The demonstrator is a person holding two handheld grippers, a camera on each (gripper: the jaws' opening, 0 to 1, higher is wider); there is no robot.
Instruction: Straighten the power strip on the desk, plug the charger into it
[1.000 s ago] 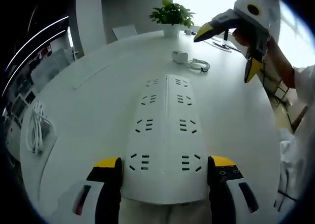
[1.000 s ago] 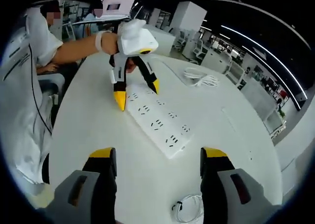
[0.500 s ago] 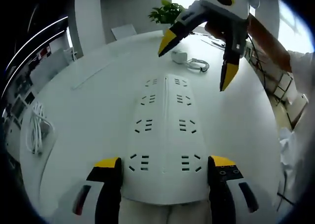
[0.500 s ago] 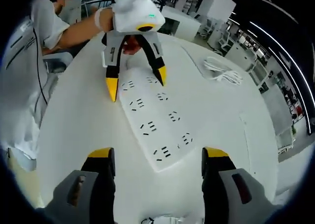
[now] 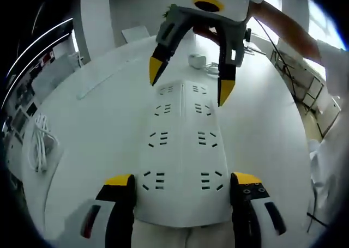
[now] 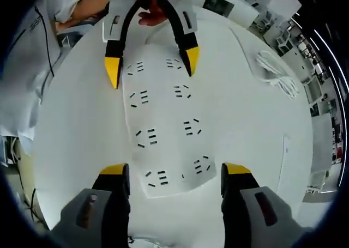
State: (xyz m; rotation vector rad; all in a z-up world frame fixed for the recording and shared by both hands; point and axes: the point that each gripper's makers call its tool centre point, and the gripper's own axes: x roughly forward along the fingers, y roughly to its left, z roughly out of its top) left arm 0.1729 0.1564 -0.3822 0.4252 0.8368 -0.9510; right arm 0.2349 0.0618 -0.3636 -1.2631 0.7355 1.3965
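Note:
A wide white power strip lies lengthwise on the white round desk. My left gripper is open, one yellow-tipped jaw on each side of the strip's near end. My right gripper comes in from above, open, its tips straddling the strip's far end. Behind it sits the white charger with its cable, partly hidden. In the right gripper view the strip runs from my open right gripper up to the left gripper, which spans the other end.
A coiled white cable lies near the desk's left edge, seen also as the coil at the right. A person's white sleeve and a hand are beside the desk. A white column stands behind.
The right gripper has swung from the far right to above the strip's far end and lowered, its jaws now astride it. The left gripper has stayed put.

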